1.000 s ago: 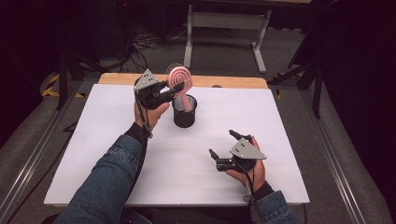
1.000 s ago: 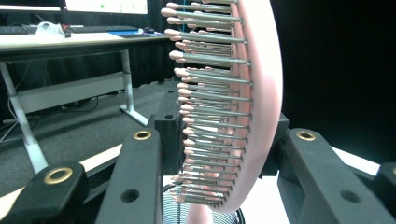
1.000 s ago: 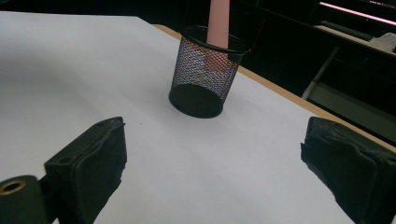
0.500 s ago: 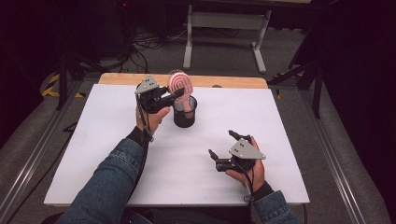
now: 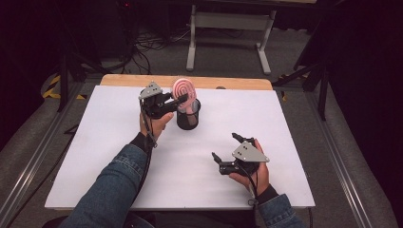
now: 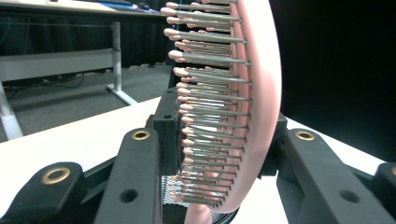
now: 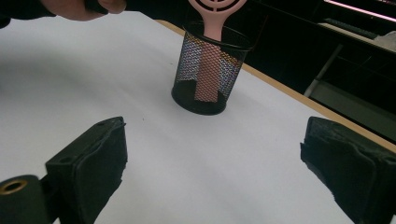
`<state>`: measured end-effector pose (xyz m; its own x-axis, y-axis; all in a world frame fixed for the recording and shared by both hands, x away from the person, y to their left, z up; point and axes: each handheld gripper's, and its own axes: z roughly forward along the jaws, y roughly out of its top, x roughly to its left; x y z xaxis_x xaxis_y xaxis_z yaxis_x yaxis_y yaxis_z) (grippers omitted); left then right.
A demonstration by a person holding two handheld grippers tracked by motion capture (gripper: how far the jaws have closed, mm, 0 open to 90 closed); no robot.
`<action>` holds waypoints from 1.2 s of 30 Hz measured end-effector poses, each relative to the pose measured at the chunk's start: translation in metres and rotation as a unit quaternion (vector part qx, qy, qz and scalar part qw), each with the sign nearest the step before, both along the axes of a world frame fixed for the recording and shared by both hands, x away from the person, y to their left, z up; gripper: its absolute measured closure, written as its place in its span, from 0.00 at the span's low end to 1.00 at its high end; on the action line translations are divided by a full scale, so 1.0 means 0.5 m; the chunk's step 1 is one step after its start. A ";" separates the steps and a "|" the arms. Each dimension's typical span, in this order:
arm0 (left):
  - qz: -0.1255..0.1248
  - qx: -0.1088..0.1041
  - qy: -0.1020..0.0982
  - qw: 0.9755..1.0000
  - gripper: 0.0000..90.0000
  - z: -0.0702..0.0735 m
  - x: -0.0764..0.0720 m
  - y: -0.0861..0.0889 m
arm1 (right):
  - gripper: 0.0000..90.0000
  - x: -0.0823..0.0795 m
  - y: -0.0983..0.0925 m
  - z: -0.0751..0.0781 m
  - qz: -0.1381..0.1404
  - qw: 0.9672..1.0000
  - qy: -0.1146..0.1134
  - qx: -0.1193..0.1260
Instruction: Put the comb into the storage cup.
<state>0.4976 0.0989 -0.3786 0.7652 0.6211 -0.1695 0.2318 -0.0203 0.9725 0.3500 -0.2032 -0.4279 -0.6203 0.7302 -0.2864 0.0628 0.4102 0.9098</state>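
Mesh cup [image 5: 188, 115]: black, upright on the white desk [image 5: 95, 156], toward its far edge. Hairbrush [image 5: 184, 91]: pink, handle down inside the cup, head above the rim. Left gripper [image 5: 177, 100]: clamped on the brush head. Right gripper [image 5: 224, 153]: jaws wide apart, nothing held, nearer the desk's front edge than the cup.

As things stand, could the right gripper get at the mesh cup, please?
Probably yes: the right gripper is open, and only bare white table lies between it and the mesh cup. The left gripper holds the pink brush above it.
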 end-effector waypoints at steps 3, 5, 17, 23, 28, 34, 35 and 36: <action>0.001 -0.001 0.004 1.000 0.70 -0.007 0.002 0.001 | 0.09 0.000 0.000 -0.001 0.000 1.000 0.000 -0.001; 0.002 -0.009 0.006 1.000 0.70 -0.010 0.003 0.002 | 0.09 0.000 0.000 -0.001 0.001 1.000 0.000 -0.001; 0.029 0.016 -0.009 0.999 0.58 0.001 0.011 0.017 | 0.09 -0.001 0.005 -0.004 0.002 1.000 0.007 -0.010; 0.046 0.014 -0.009 0.999 0.53 0.009 0.012 0.038 | 0.09 -0.001 0.005 -0.004 0.002 1.000 0.008 -0.011; 0.049 0.013 -0.010 0.999 0.51 0.012 0.012 0.049 | 0.09 -0.002 0.007 -0.004 0.002 1.000 0.007 -0.012; 0.051 0.018 -0.016 0.998 0.52 0.017 0.011 0.056 | 0.09 -0.001 0.006 -0.005 0.000 1.000 0.007 -0.011; 0.052 0.021 -0.017 0.998 0.52 0.018 0.011 0.056 | 0.09 -0.001 0.006 -0.005 0.000 1.000 0.007 -0.011; 0.052 0.021 -0.017 0.998 0.52 0.018 0.011 0.056 | 0.09 -0.001 0.006 -0.005 0.000 1.000 0.007 -0.011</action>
<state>0.5033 0.1268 -0.3696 0.7008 0.7038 -0.1164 0.2015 -0.0387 0.9787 0.3493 -0.2004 -0.4303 -0.6249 0.7231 -0.2943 0.0747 0.4307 0.8994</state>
